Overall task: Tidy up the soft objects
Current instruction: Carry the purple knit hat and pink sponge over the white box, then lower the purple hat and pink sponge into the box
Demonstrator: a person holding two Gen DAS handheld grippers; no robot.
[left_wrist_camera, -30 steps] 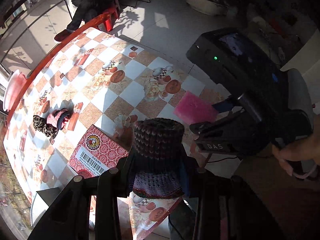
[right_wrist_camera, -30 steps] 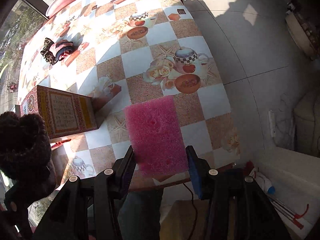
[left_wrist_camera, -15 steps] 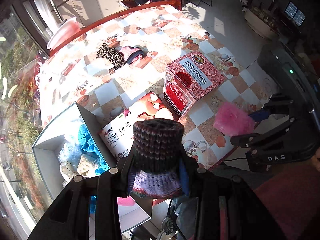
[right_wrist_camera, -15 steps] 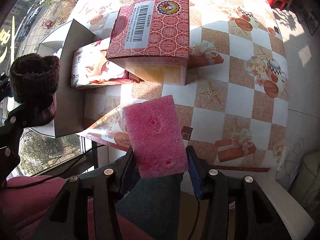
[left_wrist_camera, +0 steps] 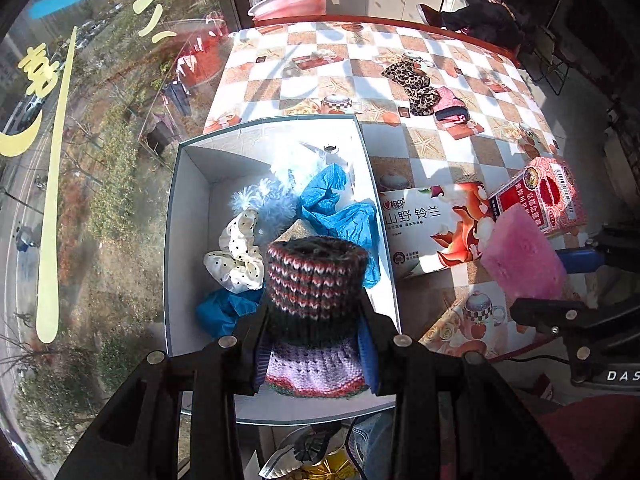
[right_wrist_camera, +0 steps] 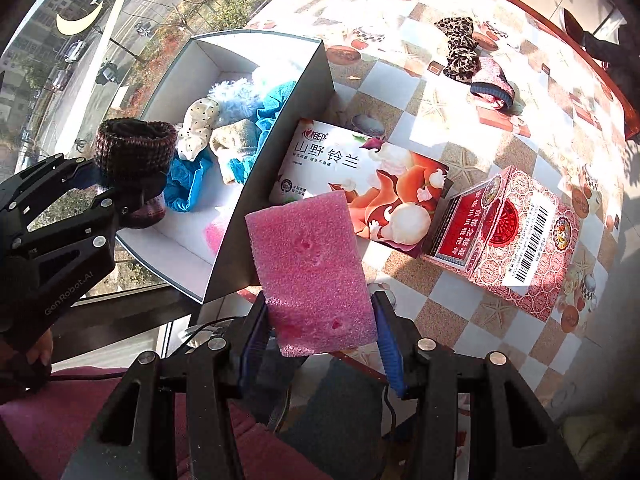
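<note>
Right tongs (right_wrist_camera: 320,344) clamp a pink sponge (right_wrist_camera: 310,276) beside the open white box (right_wrist_camera: 224,240) of soft things

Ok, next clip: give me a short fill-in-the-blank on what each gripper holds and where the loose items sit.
1. The left gripper is clamped on a striped knitted ____.
2. The right gripper holds a ____ foam sponge.
3. The white box already holds blue cloths and a white scrunchie with black ____.
4. The leopard-print scrunchie lies on the checked ____, outside the box.

Missing words: cuff; pink; dots; tablecloth
</note>
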